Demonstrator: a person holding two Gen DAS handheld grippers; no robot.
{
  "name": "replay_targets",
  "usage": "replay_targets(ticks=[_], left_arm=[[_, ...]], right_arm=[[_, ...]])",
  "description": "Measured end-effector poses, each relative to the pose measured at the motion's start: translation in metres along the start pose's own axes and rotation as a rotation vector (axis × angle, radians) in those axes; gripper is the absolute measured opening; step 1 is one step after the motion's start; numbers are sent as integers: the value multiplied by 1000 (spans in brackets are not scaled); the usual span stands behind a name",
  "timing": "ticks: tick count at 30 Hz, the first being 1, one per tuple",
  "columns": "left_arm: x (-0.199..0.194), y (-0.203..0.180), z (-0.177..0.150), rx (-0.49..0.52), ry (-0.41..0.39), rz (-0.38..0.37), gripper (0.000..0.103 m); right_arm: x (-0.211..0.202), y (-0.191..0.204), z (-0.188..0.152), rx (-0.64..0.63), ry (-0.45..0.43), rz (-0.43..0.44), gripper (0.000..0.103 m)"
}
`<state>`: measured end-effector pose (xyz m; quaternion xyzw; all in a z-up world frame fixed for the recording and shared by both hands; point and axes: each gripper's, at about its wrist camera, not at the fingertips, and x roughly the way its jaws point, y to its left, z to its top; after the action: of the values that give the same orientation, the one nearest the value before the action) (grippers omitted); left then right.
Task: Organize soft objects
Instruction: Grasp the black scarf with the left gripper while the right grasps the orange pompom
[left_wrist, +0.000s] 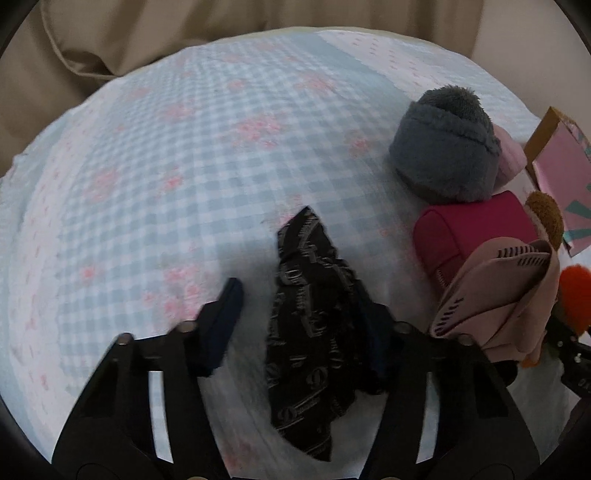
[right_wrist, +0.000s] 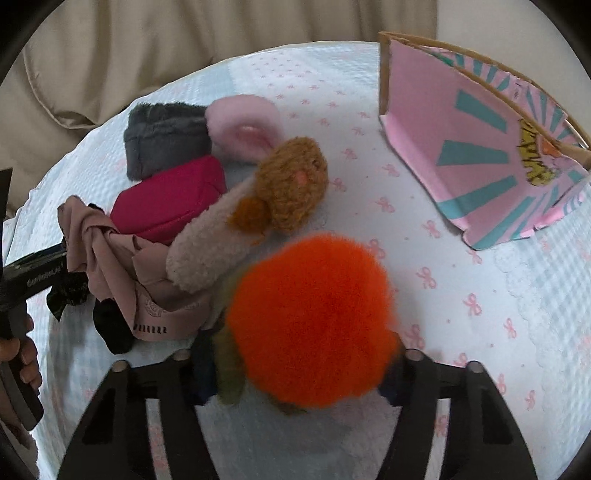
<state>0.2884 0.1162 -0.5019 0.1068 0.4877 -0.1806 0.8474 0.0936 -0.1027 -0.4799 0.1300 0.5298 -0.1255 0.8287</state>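
As you look down the left gripper (left_wrist: 297, 295): its fingers stand apart over a black cloth (left_wrist: 314, 332) on the bedspread (left_wrist: 166, 166); the cloth touches your right-hand finger, with bare bedspread showing between it and the other.
Right gripper (right_wrist: 299, 354): its fingers are closed on an orange plush ball (right_wrist: 314, 317), fluff filling the gap from finger to finger; a green piece hangs by the left-hand finger.
Container: a pink box (right_wrist: 461, 147) with teal rays lies open, ahead and right of the right fingers, well apart; its contents can't be made out.
Writing: yellow cartoon lettering on the box, grey lettering on the black cloth; neither can be read.
Pile ahead-left of the right fingers: dusty pink cloth (right_wrist: 122, 266), brown-headed plush toy (right_wrist: 288, 184), magenta pouch (right_wrist: 170, 199), grey furry piece (right_wrist: 162, 136), pale pink furry piece (right_wrist: 240, 125), all touching.
Between your grippers: the dusty pink cloth.
Your hand (right_wrist: 22, 354): wrapped on the left gripper's handle.
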Motion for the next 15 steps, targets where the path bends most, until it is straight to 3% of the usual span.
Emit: replay_targets(ticks=[1, 5, 15], left_arm=[[1, -1, 1, 6, 3, -13, 34], [0, -9, 2, 43, 0, -2, 33], [-27, -1, -1, -22, -33, -1, 32]], right_arm=[[0, 1, 1, -8, -2, 5, 50], [-4, 5, 2, -28, -13, 17, 39], [-26, 8, 8, -61, -71, 26, 38]])
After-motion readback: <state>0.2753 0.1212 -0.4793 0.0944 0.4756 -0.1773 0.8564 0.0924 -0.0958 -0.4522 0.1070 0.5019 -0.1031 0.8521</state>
